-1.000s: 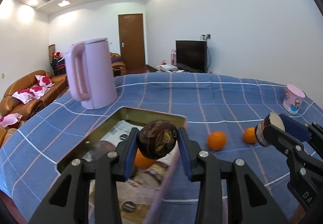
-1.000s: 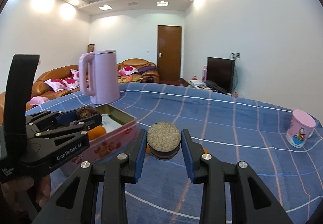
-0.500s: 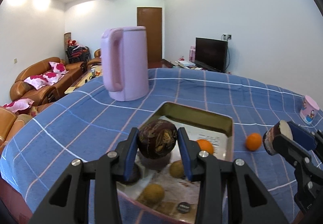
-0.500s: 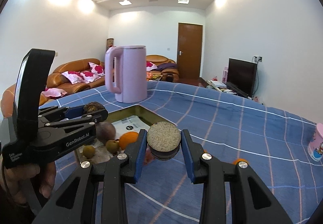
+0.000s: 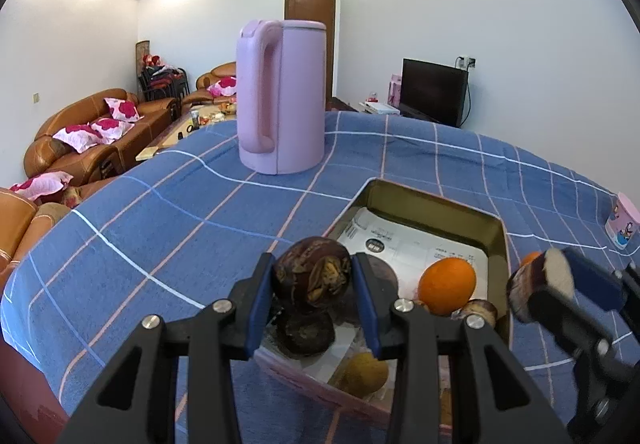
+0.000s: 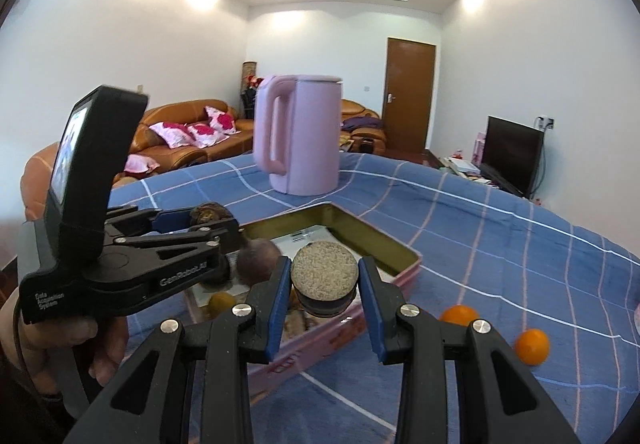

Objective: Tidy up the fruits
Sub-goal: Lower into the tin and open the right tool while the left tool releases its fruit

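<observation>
My left gripper [image 5: 313, 286] is shut on a dark brown wrinkled fruit [image 5: 314, 280] and holds it above the near left corner of a pink tin tray [image 5: 440, 204]. The tray holds an orange [image 5: 447, 286], a dark fruit [image 5: 306, 332], a small yellow fruit [image 5: 366, 372] and others. My right gripper [image 6: 324, 284] is shut on a dark fruit with a cut pale face [image 6: 324, 274] and holds it above the tray's near edge [image 6: 384, 244]. The right gripper also shows in the left wrist view [image 5: 540, 286], to the right of the tray.
A tall pink kettle [image 5: 282, 96] stands on the blue checked tablecloth [image 5: 160, 212] behind the tray. Two oranges [image 6: 531, 346] lie on the cloth to the right of the tray. A small pink cup [image 5: 622, 220] stands far right. Sofas and a TV are beyond the table.
Both grippers have moved left with their fruits, from the cloth beside the tray to over the tray. The loose oranges now lie further right in the right wrist view.
</observation>
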`<state>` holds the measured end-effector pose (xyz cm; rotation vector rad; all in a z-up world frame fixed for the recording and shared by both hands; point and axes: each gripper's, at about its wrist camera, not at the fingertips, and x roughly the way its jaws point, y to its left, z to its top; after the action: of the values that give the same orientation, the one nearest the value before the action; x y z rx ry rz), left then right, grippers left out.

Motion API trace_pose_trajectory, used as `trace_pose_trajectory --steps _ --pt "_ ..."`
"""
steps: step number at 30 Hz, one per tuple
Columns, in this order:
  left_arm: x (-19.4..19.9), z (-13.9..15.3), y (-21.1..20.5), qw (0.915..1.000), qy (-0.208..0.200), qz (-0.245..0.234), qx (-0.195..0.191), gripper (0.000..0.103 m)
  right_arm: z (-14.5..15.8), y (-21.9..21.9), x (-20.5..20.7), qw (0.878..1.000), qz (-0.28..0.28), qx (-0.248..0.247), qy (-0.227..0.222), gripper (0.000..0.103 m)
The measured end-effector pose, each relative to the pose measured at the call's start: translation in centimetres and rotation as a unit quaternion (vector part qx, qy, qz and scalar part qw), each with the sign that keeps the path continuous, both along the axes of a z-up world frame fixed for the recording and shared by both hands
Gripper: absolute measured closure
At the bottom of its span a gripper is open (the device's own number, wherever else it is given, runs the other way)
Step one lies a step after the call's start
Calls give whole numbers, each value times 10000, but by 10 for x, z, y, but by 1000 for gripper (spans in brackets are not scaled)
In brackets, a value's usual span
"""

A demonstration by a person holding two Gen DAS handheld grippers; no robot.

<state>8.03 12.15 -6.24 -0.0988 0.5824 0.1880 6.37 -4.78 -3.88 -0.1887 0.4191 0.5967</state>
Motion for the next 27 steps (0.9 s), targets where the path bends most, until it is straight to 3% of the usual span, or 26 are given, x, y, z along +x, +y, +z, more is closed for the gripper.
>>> trace_pose_trajectory --steps 27 --pt "5 -10 6 9997 227 -46 -49 62 -23 34 14 9958 410 -564 599 67"
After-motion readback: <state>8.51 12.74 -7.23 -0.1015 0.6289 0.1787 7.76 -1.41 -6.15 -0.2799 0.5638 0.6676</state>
